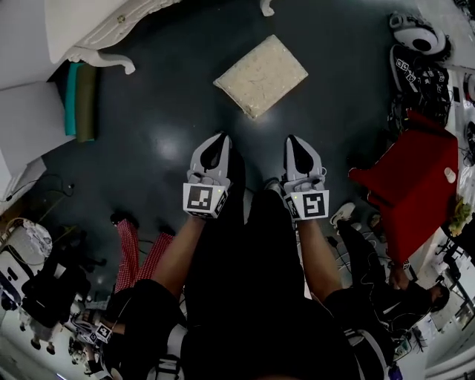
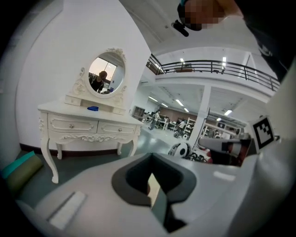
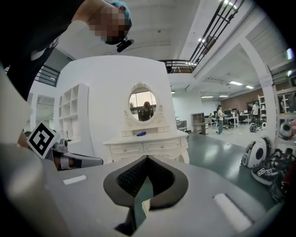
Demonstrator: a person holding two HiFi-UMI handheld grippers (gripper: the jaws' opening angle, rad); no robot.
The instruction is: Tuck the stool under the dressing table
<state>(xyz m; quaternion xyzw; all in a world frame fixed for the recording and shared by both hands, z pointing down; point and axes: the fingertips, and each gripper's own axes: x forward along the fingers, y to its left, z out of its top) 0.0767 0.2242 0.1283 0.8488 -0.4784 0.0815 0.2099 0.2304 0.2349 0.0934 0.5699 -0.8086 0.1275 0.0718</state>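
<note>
Nearest, the left gripper [image 1: 221, 139] and right gripper [image 1: 294, 141] are both closed on nothing, farther from the dressing table [image 1: 96, 26] than the stool [image 1: 261, 76], which stands out on the dark floor well apart from the table, not under it. Its cream padded seat looks soft over a probably stiff, fairly light frame, so the seat's opposite edges seem the best hold. No readable writing shows, only square markers on the grippers' cubes.

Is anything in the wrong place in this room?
The stool stands out in the open, apart from the dressing table, not tucked under it. Nothing looks spilled or broken.
</note>
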